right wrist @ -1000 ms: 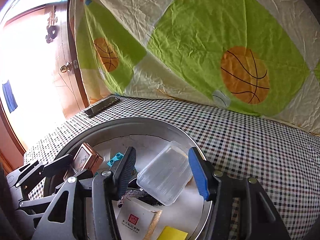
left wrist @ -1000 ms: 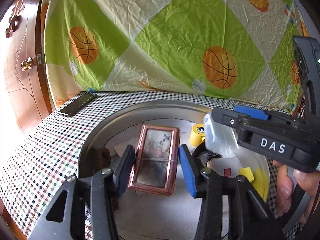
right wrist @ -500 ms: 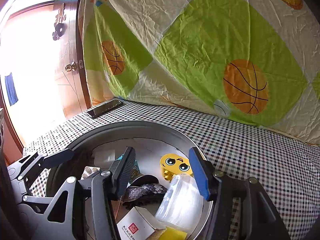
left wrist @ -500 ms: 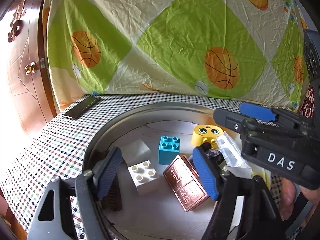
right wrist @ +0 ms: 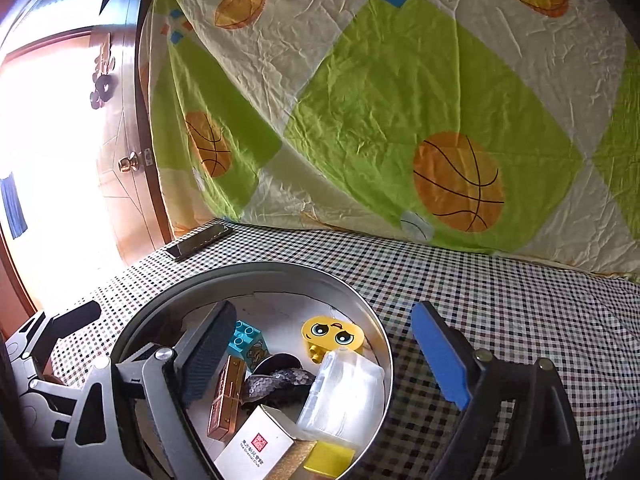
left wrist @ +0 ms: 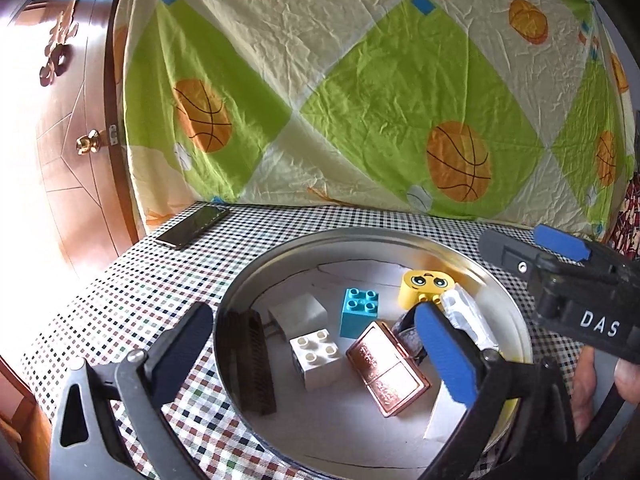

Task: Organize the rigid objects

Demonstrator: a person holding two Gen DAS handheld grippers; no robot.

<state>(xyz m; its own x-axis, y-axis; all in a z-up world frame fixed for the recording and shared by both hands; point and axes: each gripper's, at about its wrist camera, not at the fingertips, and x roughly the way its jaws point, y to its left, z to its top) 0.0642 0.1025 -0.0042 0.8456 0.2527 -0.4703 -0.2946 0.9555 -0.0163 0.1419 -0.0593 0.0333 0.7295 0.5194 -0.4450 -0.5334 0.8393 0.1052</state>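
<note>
A round metal basin point(left wrist: 240, 292) sits on the checked tablecloth. In it lie a copper case point(left wrist: 386, 368), a white brick point(left wrist: 316, 356), a blue brick point(left wrist: 358, 312), a yellow face block point(left wrist: 426, 286), a white cube point(left wrist: 298, 312) and a brown comb point(left wrist: 252, 360). My left gripper point(left wrist: 314, 312) hovers over the near rim, its jaws opening wide, with nothing pressed between them. In the right wrist view a clear plastic box point(right wrist: 344, 396) leans inside the basin's point(right wrist: 360, 304) right wall. My right gripper point(right wrist: 324, 308) is above it, jaws opening, pads off the box.
A dark phone point(left wrist: 192, 226) lies at the table's far left corner. A basketball-print sheet point(left wrist: 360, 100) hangs behind the table, and a wooden door point(left wrist: 86, 142) stands at the left. A white card box point(right wrist: 260, 440), a yellow piece point(right wrist: 330, 458) and a scaly dark pouch point(right wrist: 280, 382) fill the basin's near side.
The left gripper let go of the copper case, which now lies flat in the basin. The right gripper released the clear box into the basin. Both jaws widened and drew back upward.
</note>
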